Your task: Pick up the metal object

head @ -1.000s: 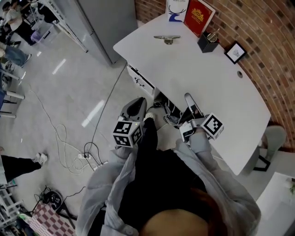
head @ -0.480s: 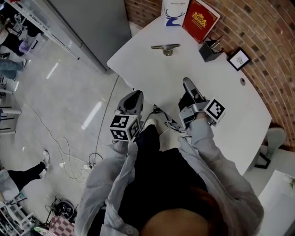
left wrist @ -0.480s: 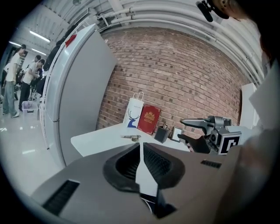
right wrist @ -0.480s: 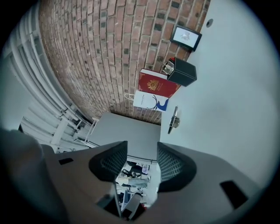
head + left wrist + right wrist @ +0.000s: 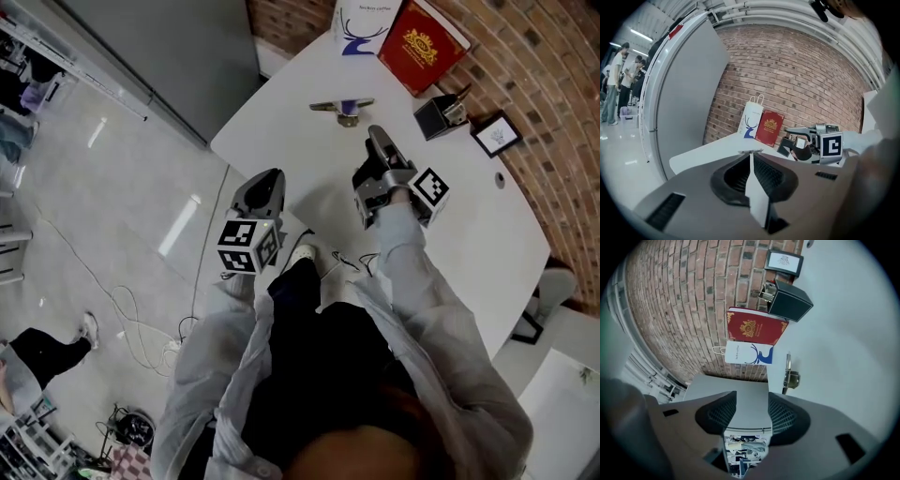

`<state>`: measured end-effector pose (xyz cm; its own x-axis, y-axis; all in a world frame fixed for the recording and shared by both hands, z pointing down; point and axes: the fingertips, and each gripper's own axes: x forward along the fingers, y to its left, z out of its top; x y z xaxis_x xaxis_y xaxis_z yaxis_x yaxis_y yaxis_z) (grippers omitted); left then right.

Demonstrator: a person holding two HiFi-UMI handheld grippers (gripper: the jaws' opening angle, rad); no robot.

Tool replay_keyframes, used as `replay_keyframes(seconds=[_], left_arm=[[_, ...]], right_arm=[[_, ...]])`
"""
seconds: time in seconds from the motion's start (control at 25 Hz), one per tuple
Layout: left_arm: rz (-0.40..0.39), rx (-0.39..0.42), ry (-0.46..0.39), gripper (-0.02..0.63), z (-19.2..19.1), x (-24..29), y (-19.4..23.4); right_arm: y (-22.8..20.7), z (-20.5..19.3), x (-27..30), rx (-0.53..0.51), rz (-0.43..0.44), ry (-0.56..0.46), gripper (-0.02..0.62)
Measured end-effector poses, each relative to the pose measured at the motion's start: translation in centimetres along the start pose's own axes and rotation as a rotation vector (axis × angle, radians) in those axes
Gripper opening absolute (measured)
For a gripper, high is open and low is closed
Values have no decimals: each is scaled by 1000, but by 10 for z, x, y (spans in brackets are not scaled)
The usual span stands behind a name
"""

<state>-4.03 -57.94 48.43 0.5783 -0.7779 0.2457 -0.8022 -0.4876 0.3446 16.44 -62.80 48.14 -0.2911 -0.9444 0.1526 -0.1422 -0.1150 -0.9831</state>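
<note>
White table [image 5: 450, 216], metal object [image 5: 343, 107], paper bag [image 5: 361, 21], red book [image 5: 422, 45], black box [image 5: 439, 116], small frame [image 5: 496, 135]

on the table [image 5: 469, 206], the metal object [image 5: 343, 107] lies near the far left corner, with the paper bag [image 5: 361, 19] and the book [image 5: 422, 42] standing side by side behind it by the brick wall [image 5: 553, 84], the bag left of the book. right of the metal object come the box [image 5: 437, 117] and then the small frame [image 5: 496, 135], both along the wall. the right tool [image 5: 376, 136] hangs over the table just before the metal object, while the left tool [image 5: 272, 176] is at the table's near-left edge, beside the floor [image 5: 112, 206].
</note>
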Motion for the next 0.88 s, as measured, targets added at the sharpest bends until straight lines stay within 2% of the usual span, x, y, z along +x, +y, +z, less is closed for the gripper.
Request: replay_keyframes(seconds=[0.24, 0.68, 0.88], left_arm=[[27, -22, 8, 37, -2, 30, 30], [47, -58, -4, 37, 1, 68, 55], [56, -82, 6, 37, -6, 70, 62]], right_arm=[[-29, 12, 48, 64, -59, -21, 209], [-85, 21, 97, 51, -187, -15, 210], [-95, 21, 107, 69, -235, -33, 169]])
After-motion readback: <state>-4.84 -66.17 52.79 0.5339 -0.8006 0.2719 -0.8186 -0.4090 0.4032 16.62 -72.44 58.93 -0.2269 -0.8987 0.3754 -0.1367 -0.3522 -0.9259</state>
